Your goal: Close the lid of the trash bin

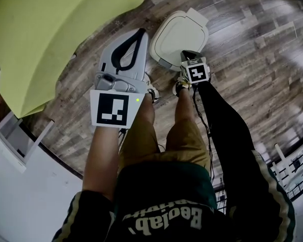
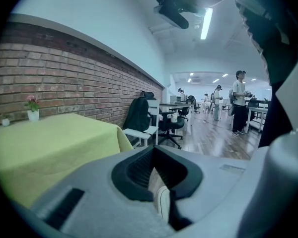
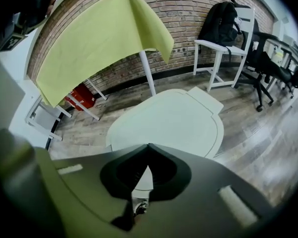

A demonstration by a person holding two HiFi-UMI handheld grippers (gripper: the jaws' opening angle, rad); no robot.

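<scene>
Trash bin [image 1: 178,38]: on the wood floor [image 1: 252,64], just ahead of the shoes [image 1: 152,93], to the right of the table [image 1: 50,29] with its yellow-green cloth.
Lid [image 3: 171,123]: flat across the top of the bin in both views that show it, with no gap visible along the rim; to all appearance already down.
Right tool [image 3: 149,148]: jaws together at the tips, nothing between them; aimed steeply down at the lid, low over its near edge; touching or just clear, impossible to say.
Left tool [image 2: 155,150]: jaws likewise together and empty; aimed level out into the room, with no bin in its own view; held well above the floor, beside the bin on its left in the head view.
Bearing: bin directly below and slightly forward of the right tool; below and to the right of the left tool.
Long axis of lid: from the rounded near edge to the hinge tab [image 1: 198,18] on the far side, slanting away and to the right in the head view.
Nearer tool: the right, by a clear margin.
Step judged: closing probably done, or short only of a last press on the near edge.
Next move, if any: straight down with the shut right tool, on the edge opposite the hinge.
Risk: a push too near the hinge, with little effect on the lid.
</scene>
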